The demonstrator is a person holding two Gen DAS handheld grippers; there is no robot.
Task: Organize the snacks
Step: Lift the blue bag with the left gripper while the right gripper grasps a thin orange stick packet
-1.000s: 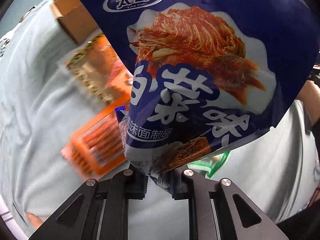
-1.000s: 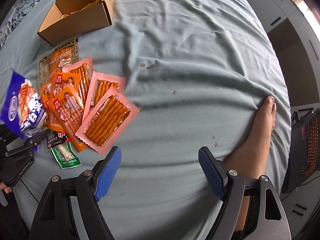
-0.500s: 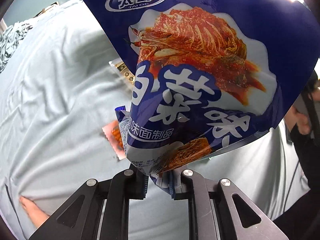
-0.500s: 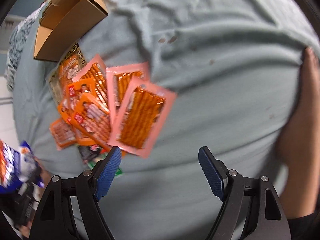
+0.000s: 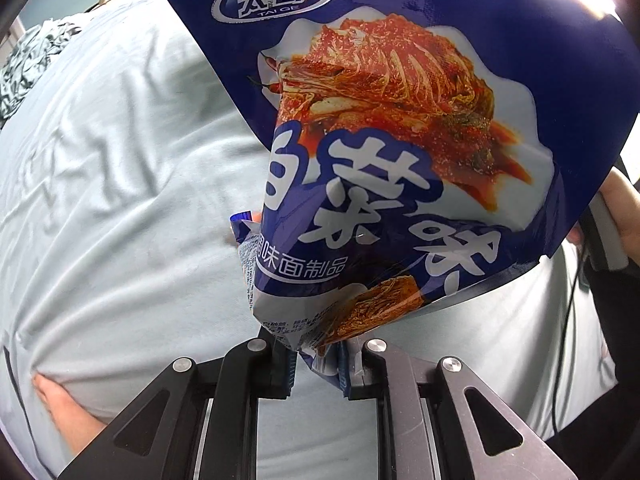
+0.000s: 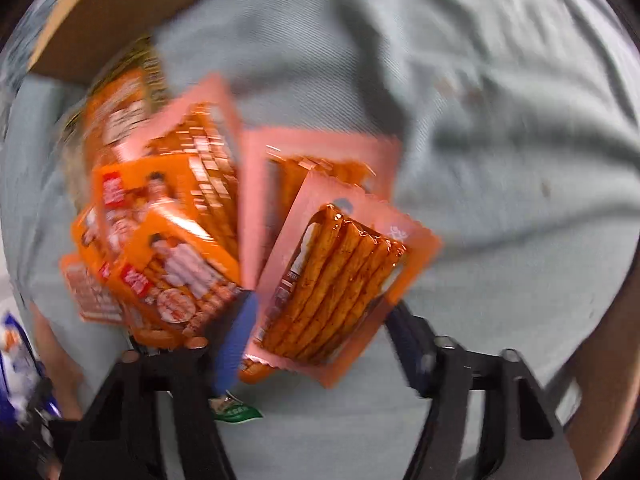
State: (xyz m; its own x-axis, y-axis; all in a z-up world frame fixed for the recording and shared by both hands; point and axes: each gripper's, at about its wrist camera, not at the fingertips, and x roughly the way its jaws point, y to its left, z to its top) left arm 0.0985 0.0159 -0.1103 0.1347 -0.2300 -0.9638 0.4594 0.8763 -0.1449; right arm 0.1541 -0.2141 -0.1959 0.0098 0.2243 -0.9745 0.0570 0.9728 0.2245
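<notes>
Between the black fingers of our left gripper (image 5: pixel 316 364) hangs a glossy dark-blue snack bag printed with red kimchi cabbage and white characters (image 5: pixel 400 140); the jaws stand nearly closed and pinch its crumpled lower edge, so the bag rises away from the camera and fills most of the left wrist view. Behind it spreads a wrinkled pale grey-green cloth (image 5: pixel 120 160), and a bare foot (image 5: pixel 64 408) rests on it at the near left.

Our right gripper (image 6: pixel 316 332), with blue pads on black fingers, points down over the pile, and its jaws are closing. A pink plastic packet of orange-red spicy sticks (image 6: pixel 340 280) lies between them, its near end reaching down between the two pads; the blur keeps us from telling whether they press on it yet. Just left of that packet, several orange printed snack packets (image 6: pixel 168 248) overlap in a fan, with a second pink packet (image 6: pixel 320 160) just beyond. A small green sachet (image 6: pixel 236 410) peeks out at the near edge of the pile. A brown cardboard box (image 6: pixel 120 20) sits at the far left on the cloth. At the near left edge, the blue bag shows again, small and blurred.
</notes>
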